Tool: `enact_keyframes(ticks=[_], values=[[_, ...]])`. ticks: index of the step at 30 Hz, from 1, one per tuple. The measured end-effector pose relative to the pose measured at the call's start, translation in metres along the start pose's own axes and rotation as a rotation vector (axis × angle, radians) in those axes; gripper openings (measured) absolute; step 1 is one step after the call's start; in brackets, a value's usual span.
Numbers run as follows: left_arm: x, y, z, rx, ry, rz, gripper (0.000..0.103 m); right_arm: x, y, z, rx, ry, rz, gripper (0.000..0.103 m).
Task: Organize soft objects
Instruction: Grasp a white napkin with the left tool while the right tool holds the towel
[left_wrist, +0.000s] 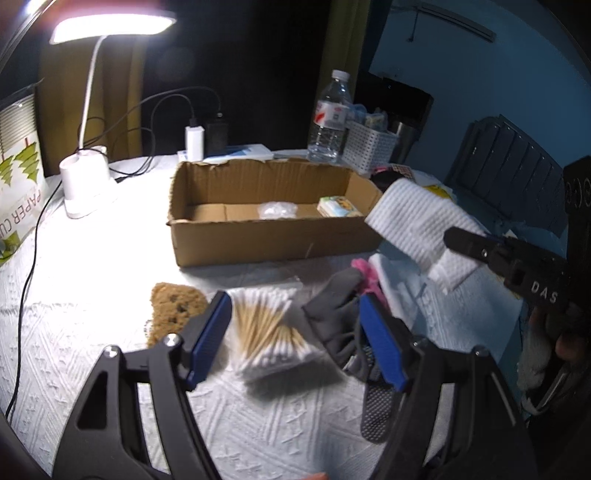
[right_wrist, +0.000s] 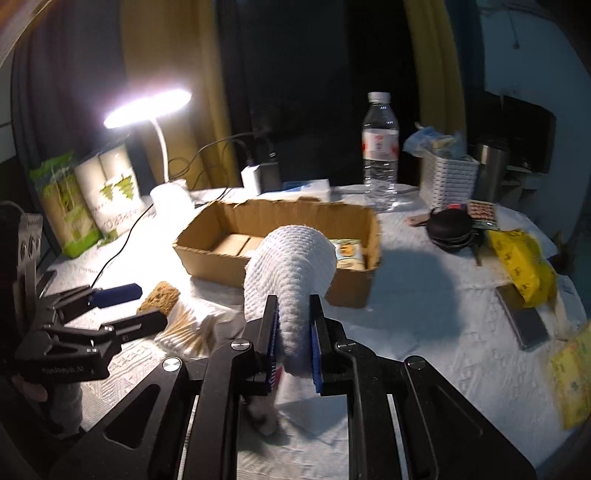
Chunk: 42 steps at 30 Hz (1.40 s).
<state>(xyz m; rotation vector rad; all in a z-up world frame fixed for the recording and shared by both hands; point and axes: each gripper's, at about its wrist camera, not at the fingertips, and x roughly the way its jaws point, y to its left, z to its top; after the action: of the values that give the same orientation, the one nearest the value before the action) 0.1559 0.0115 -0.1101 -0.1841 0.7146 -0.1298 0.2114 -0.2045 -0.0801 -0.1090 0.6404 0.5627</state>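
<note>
The right gripper (right_wrist: 293, 334) is clamped on a white waffle-weave cloth (right_wrist: 291, 266), its blue pads pinching the cloth's near end while the rest bulges forward and hangs clear of the table (right_wrist: 424, 314). The cardboard box (right_wrist: 354, 291) lies just ahead of this gripper, beyond the cloth's far end, and already holds a small printed packet (right_wrist: 347, 253) and, in the left wrist view, a clear bag (left_wrist: 277, 210). Judged from this, the step in hand is carrying the cloth to the box

The left gripper (left_wrist: 295, 339) stands with its jaws apart and nothing between the pads; it hovers over the things not yet sorted. Directly ahead of it, between its fingers as that camera sees them, lies a bundle of cotton swabs (left_wrist: 266, 332). A brown sponge (left_wrist: 173, 310) sits just to the left of the swabs, and a grey cloth (left_wrist: 332, 317) with a pink scrap (left_wrist: 365, 271) lies against its right finger

The next move likely calls for bringing the cloth over the box's near wall and letting it go inside, low enough that the trailing end does not drape across the rim. The left gripper seems placed to close on the swabs or the grey cloth
</note>
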Motion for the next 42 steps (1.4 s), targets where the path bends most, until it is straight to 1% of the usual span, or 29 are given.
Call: enact_keyframes(ticks=[6,10,15,19,23,26,27,29,31,32,33,34,36,39,42], values=[[0.016,-0.035,0.003,0.053,0.027,-0.027,0.073,-0.008,-0.038,-0.011,0.046,-0.003,-0.044,0.016],[0.028,-0.070,0.006,0.120,0.036,-0.055,0.073,-0.013,-0.062,-0.022,0.080,-0.002,-0.052,0.016],[0.053,-0.109,0.010,0.203,0.058,-0.067,0.073,-0.022,-0.091,-0.032,0.112,-0.012,-0.054,0.016],[0.082,-0.138,0.006,0.288,0.101,-0.041,0.073,-0.026,-0.114,-0.042,0.145,-0.011,-0.056,0.016],[0.116,-0.159,-0.004,0.381,0.168,0.002,0.073,-0.030,-0.132,-0.051,0.173,-0.015,-0.052,0.016],[0.136,-0.162,-0.010,0.396,0.223,0.020,0.072,-0.031,-0.141,-0.056,0.185,-0.012,-0.051,0.016],[0.136,-0.163,-0.010,0.390,0.207,0.013,0.072,-0.032,-0.143,-0.057,0.188,-0.011,-0.049,0.016],[0.139,-0.164,-0.009,0.389,0.220,-0.007,0.067,-0.032,-0.145,-0.060,0.190,-0.011,-0.044,0.016],[0.139,-0.166,-0.008,0.382,0.233,-0.052,0.046,-0.033,-0.147,-0.061,0.193,-0.011,-0.041,0.016],[0.138,-0.167,-0.008,0.391,0.231,-0.057,0.042,-0.033,-0.147,-0.062,0.194,-0.012,-0.039,0.016],[0.136,-0.170,-0.010,0.404,0.231,-0.063,0.036,-0.033,-0.147,-0.062,0.195,-0.014,-0.037,0.016],[0.135,-0.172,-0.010,0.411,0.233,-0.076,0.023,-0.033,-0.147,-0.061,0.195,-0.016,-0.036,0.016],[0.132,-0.171,-0.011,0.400,0.246,-0.108,0.008,-0.034,-0.146,-0.059,0.193,-0.021,-0.033,0.016],[0.122,-0.166,-0.010,0.370,0.233,-0.135,0.005,-0.037,-0.142,-0.055,0.182,-0.031,-0.030,0.016],[0.104,-0.160,-0.001,0.336,0.189,-0.163,0.004,-0.039,-0.137,-0.051,0.169,-0.039,-0.031,0.016]])
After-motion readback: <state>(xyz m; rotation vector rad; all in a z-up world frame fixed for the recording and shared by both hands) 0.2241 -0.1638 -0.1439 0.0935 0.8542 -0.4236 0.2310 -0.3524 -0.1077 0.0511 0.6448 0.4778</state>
